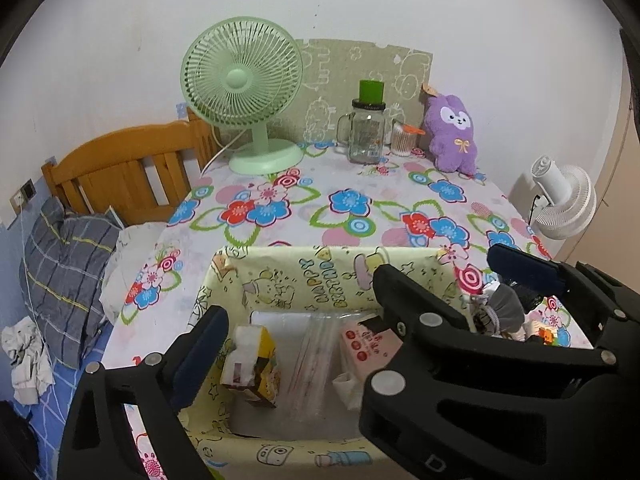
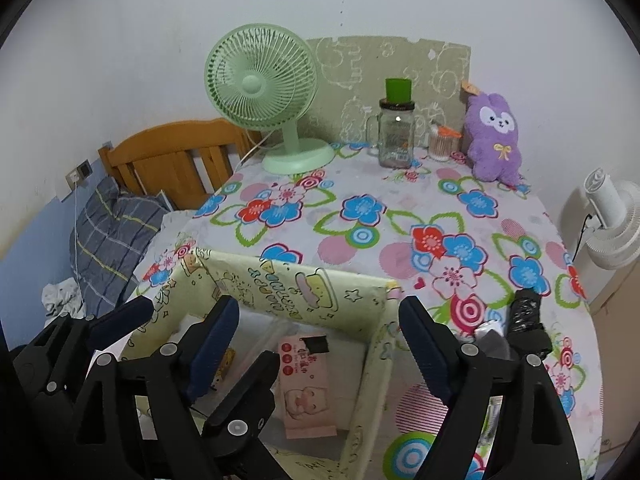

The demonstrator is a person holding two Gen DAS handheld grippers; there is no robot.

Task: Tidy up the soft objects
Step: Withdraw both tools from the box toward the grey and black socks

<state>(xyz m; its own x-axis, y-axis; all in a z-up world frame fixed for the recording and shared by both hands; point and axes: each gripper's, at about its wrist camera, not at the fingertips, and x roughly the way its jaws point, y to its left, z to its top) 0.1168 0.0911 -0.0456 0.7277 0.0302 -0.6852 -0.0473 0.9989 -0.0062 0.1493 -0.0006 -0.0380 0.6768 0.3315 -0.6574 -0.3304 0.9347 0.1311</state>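
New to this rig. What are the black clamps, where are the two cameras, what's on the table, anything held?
No robot here: a person carries a hand-held gripper in each hand, each with a fisheye camera looking along its two fingers. The left wrist view shows the left gripper over the yellow box, with the right one entering from the side. The right wrist view shows the right gripper beside that box. Both are open and hold nothing. In the box lie a pink pack, a tissue pack and a plastic bag. On the flowered table stand a green fan, a jar and a purple plush.
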